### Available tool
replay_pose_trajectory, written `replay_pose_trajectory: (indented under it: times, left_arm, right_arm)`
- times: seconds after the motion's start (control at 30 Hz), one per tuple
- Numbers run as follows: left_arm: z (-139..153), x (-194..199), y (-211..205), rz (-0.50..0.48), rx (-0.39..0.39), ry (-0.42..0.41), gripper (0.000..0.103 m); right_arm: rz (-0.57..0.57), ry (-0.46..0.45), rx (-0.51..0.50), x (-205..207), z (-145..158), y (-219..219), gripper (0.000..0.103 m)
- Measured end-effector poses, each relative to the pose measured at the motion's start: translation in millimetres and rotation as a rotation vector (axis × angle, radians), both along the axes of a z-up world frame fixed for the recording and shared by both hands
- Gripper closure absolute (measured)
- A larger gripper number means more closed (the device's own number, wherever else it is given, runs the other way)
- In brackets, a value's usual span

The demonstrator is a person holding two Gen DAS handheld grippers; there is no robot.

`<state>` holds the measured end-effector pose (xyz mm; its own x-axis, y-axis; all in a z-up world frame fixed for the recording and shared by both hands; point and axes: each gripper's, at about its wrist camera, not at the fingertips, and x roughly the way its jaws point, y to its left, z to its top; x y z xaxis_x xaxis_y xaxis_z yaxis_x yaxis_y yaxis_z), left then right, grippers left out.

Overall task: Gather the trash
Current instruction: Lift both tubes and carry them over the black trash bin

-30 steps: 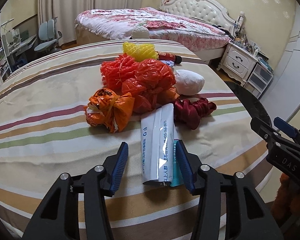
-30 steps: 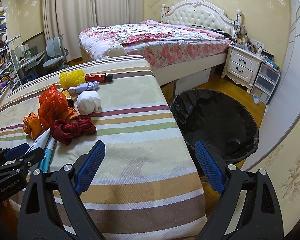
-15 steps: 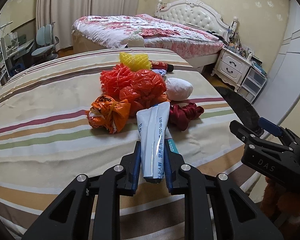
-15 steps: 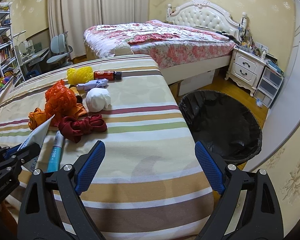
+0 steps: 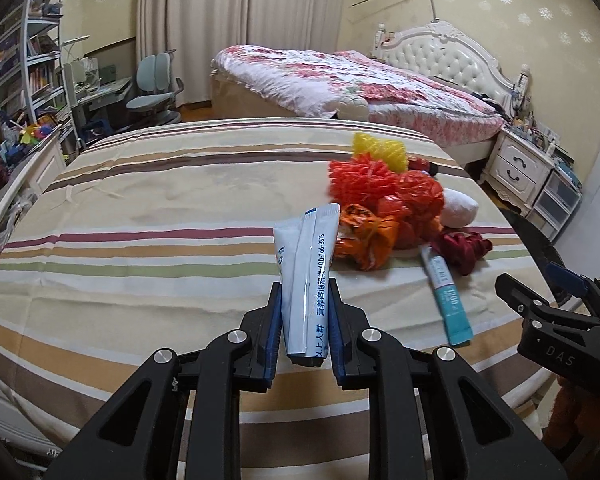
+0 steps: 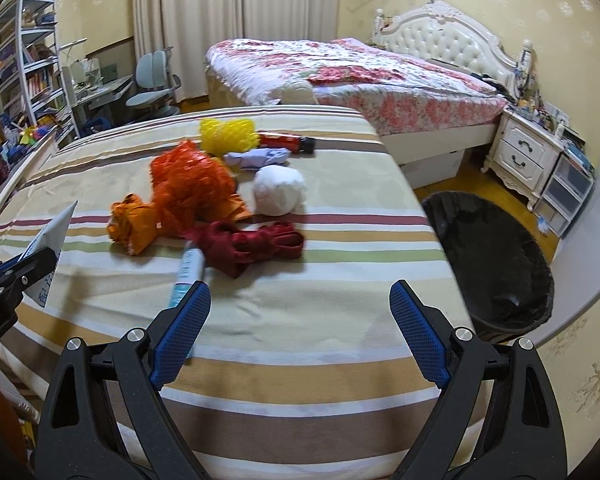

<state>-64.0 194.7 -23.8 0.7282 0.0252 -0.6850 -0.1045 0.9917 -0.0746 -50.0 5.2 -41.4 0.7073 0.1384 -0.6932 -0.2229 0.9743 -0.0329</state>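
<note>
Left wrist view shows the left gripper (image 5: 305, 320) clenched on the white pouch (image 5: 307, 276), lifted clear of the striped bed (image 5: 140, 220), its long axis running straight out along the fingers. The right gripper (image 6: 300, 330) hangs released, jaws wide with nothing between them, above the bed's near edge. The teal tube (image 6: 186, 270) lies just ahead of its left finger (image 6: 180, 332), long axis pointing roughly toward that gripper. The black-lined bin (image 6: 492, 264) stands on the floor off the bed's right side, nearer the right hand; the pouch must cross over to reach it.
</note>
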Motion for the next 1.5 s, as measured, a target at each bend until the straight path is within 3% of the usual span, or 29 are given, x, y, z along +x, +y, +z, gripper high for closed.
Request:
replay_pose_trajectory:
  times: [0.2, 0.67, 0.83, 1.1, 1.5]
  left_arm:
    - [-8, -8, 30, 0.072, 0.019, 0.007, 0.081]
    - [-21, -11, 56, 0.098, -0.031, 0.029, 0.081]
    - [-19, -11, 55, 0.089, -0.035, 0.025, 0.081]
    - [-14, -13, 46, 0.066, -0.038, 0.014, 0.081]
    - [10, -14, 14, 0.006, -0.027, -0.061, 0.081]
  right_arm:
    - [0.091, 0.065, 0.019, -2, -6, 31, 0.037]
    - [0.174, 0.136, -0.041, -1, -23, 70, 0.063]
    - [0.179, 0.133, -0.035, -1, -22, 68, 0.083]
    - [0.186, 0.108, -0.009, -6, -16, 64, 0.083]
    - [0.17, -0.021, 0.026, -20, 24, 45, 0.083]
